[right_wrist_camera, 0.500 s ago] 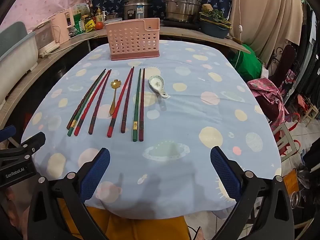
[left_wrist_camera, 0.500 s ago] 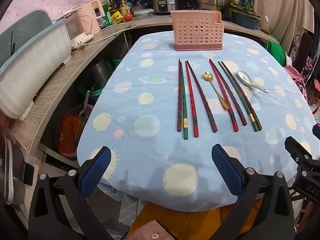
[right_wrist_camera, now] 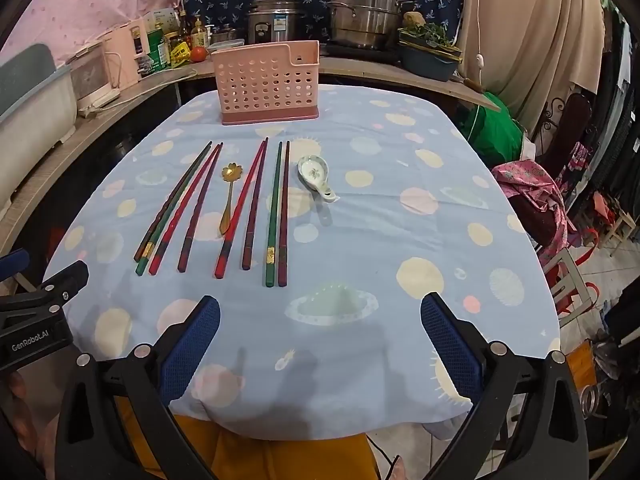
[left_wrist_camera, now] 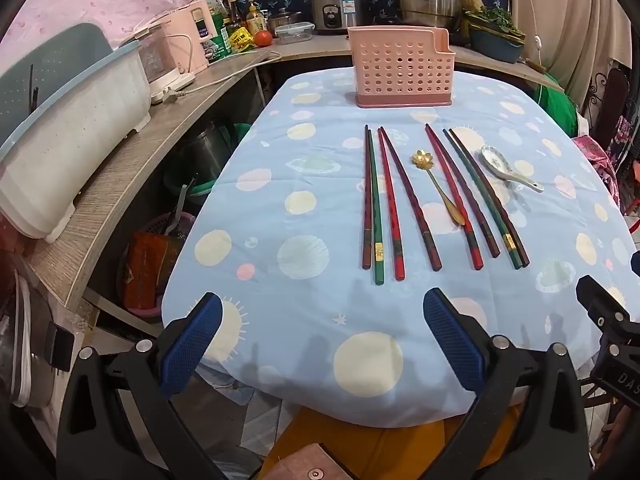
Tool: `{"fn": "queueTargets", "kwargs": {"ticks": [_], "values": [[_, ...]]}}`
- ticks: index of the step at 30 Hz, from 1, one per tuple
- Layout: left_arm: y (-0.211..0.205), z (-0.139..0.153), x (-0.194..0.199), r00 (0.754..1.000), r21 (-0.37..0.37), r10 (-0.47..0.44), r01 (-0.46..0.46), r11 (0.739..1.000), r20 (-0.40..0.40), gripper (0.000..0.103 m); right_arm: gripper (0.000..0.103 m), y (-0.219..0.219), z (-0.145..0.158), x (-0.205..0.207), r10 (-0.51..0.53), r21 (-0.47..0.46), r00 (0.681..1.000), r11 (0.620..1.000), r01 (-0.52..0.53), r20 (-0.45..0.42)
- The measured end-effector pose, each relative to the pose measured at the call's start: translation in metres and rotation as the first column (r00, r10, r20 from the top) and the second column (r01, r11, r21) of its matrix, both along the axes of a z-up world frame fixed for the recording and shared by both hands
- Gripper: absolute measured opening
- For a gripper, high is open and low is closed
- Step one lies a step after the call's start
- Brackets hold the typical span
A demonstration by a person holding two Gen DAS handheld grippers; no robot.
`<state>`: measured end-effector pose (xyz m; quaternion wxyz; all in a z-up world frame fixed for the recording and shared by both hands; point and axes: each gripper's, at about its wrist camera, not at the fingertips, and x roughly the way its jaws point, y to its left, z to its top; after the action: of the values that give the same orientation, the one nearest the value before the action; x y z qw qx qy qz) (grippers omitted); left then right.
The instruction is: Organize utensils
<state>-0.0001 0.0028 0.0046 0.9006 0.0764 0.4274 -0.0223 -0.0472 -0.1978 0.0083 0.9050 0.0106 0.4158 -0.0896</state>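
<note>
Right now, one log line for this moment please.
left gripper: open, empty | right gripper: open, empty | chopsticks, gold spoon, white spoon: on tablecloth | pink holder: no utensils visible inside

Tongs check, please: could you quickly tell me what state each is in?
Left tongs: open, holding nothing.
Right tongs: open, holding nothing.

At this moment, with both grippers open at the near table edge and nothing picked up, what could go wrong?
1. The chopsticks lie in tight pairs; one pinch may catch two or roll a neighbour.
2. The gold spoon lies against a red chopstick and may get dragged.
3. The ceramic spoon could slip.
</note>
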Motion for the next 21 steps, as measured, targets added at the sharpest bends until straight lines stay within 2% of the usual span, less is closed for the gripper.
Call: {"fn": "queueTargets", "kwargs": {"ticks": [21], "values": [[0.0017, 0.0030, 0.0014, 1.000, 0.004, 0.001, -0.001, 1.000, 0.001, 0.096, 0.096, 0.0004, 0.0004, -0.0016, 0.001, -0.005, 1.000, 1.000, 0.000, 0.013]]}}
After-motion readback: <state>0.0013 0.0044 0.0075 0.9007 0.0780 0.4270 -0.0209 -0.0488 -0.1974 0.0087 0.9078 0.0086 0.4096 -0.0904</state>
